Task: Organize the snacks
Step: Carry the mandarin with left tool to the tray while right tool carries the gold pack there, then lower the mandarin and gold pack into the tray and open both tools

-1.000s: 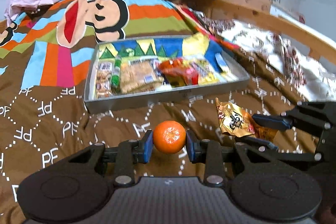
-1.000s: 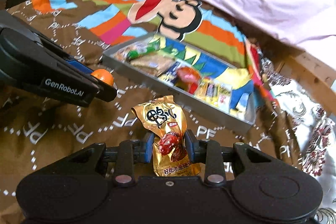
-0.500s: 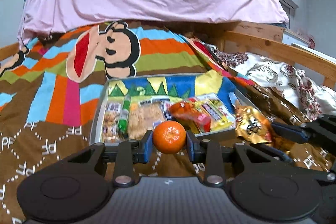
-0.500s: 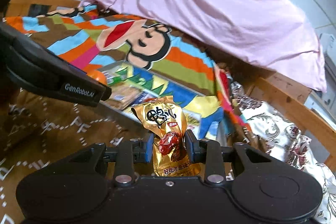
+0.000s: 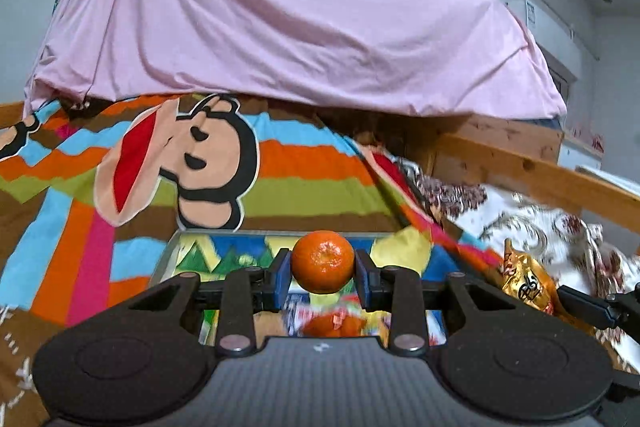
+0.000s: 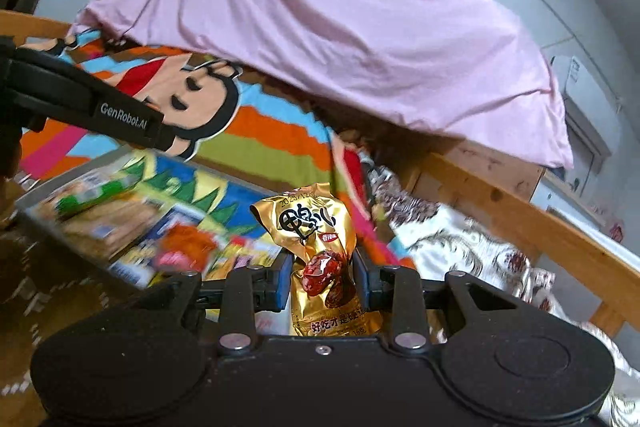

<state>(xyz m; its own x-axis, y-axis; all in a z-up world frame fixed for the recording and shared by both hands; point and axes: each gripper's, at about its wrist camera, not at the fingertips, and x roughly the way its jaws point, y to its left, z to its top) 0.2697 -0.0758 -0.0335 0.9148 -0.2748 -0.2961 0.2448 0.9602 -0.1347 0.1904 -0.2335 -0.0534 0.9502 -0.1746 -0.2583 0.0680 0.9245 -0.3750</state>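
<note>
My left gripper (image 5: 322, 279) clamps a mandarin (image 5: 322, 261) and my right gripper (image 6: 322, 281) pinches a gold snack packet (image 6: 320, 251), both above the crowded tray (image 6: 76, 239) on the bed.

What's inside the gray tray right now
The gray tray holds blurred snack packets: a green one, a tan one and a red one. The right gripper covers its near end.

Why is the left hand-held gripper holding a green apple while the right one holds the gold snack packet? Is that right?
Not quite. The left hand-held gripper holds an orange mandarin, not a green apple; the left wrist view shows it. The right hand-held gripper does hold the gold snack packet.
</note>
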